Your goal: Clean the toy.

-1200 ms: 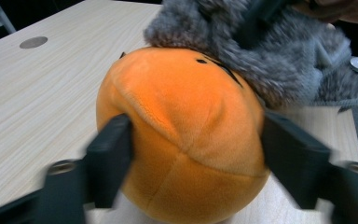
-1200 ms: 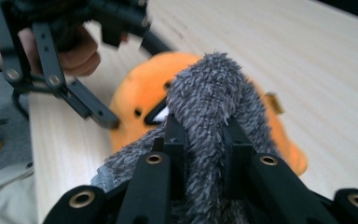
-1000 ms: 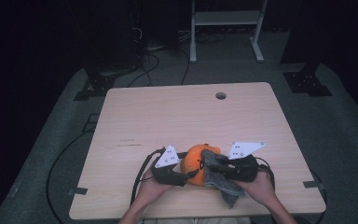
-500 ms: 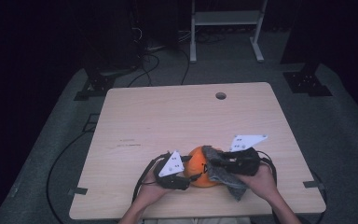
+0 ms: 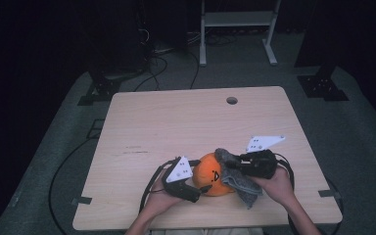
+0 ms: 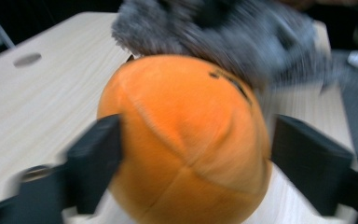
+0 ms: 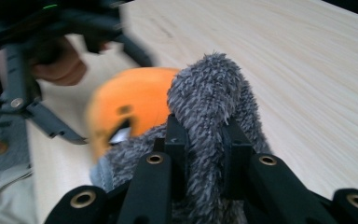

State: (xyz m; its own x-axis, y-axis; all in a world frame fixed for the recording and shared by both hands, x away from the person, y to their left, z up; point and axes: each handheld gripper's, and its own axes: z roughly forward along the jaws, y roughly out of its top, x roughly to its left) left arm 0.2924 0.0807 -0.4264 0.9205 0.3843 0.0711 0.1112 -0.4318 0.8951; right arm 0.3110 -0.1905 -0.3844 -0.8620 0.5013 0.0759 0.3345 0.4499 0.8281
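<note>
An orange plush ball (image 5: pixel 210 177) with black face marks lies near the table's front edge (image 5: pixel 176 127). My left gripper (image 5: pixel 199 188) comes at it from the left. Its jaws have just been opening and stand open on either side of the ball (image 6: pixel 182 140), with a gap at the right jaw. My right gripper (image 5: pixel 229 165) is shut on a grey fuzzy cloth (image 5: pixel 242 185), which drapes over the ball's right side. In the right gripper view, the cloth (image 7: pixel 209 88) bulges up between the pinching jaws of the right gripper (image 7: pixel 203 135), with the ball (image 7: pixel 135 98) just behind it.
The light wooden table has a round cable hole (image 5: pixel 231 100) at the back. On the grey floor behind it stand a white metal frame (image 5: pixel 235 19) and black stand feet (image 5: pixel 323 85), with cables (image 5: pixel 161 54). Both forearms enter at the table's front edge.
The left gripper's jaws have spread apart around the orange ball. The right gripper with the cloth has shifted slightly along the ball's right side.
</note>
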